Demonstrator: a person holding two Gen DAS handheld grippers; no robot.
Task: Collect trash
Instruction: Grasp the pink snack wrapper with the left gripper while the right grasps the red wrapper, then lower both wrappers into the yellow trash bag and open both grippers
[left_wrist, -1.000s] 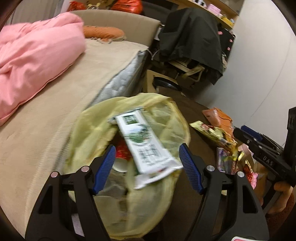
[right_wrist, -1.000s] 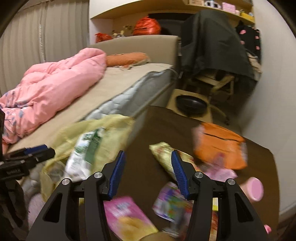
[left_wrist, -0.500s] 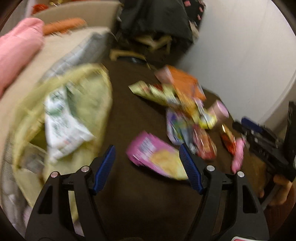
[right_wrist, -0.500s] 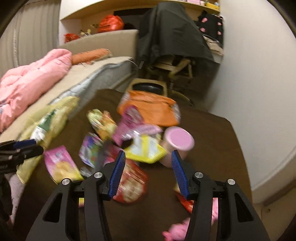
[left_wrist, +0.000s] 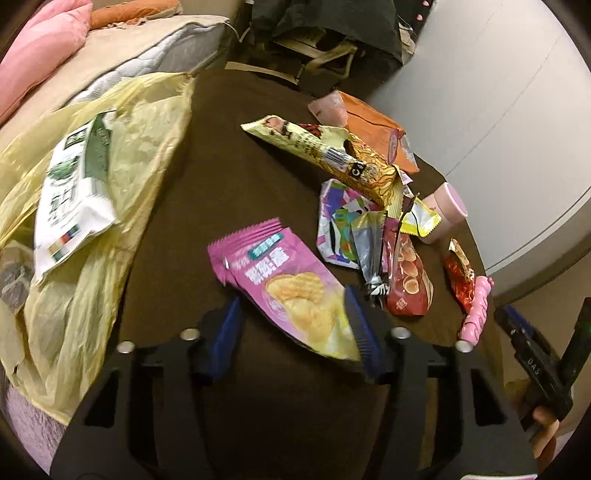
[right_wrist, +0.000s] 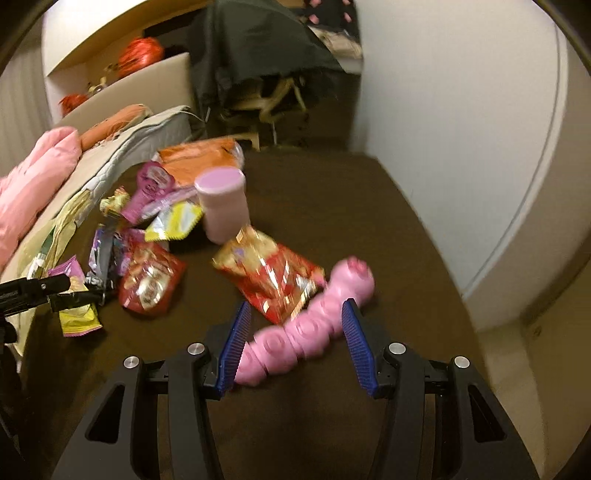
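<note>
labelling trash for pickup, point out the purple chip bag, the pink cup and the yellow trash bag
purple chip bag (left_wrist: 284, 284): left wrist view, on the printed chips at the bag's middle
pink cup (right_wrist: 225, 206): right wrist view, on its side wall below the rim
yellow trash bag (left_wrist: 147, 122): left wrist view, on the crinkled plastic right of the green-and-white packet

Brown table (left_wrist: 229, 155) carries scattered snack wrappers (left_wrist: 291, 280) (and a pink cup (right_wrist: 225, 203)).

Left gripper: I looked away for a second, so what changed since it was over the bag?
The left gripper swung right from the yellow trash bag to straddle the pink chip packet. The right gripper moved onto the pink bottle strip. Both remain open; the green-white wrapper stays in the bag.
</note>
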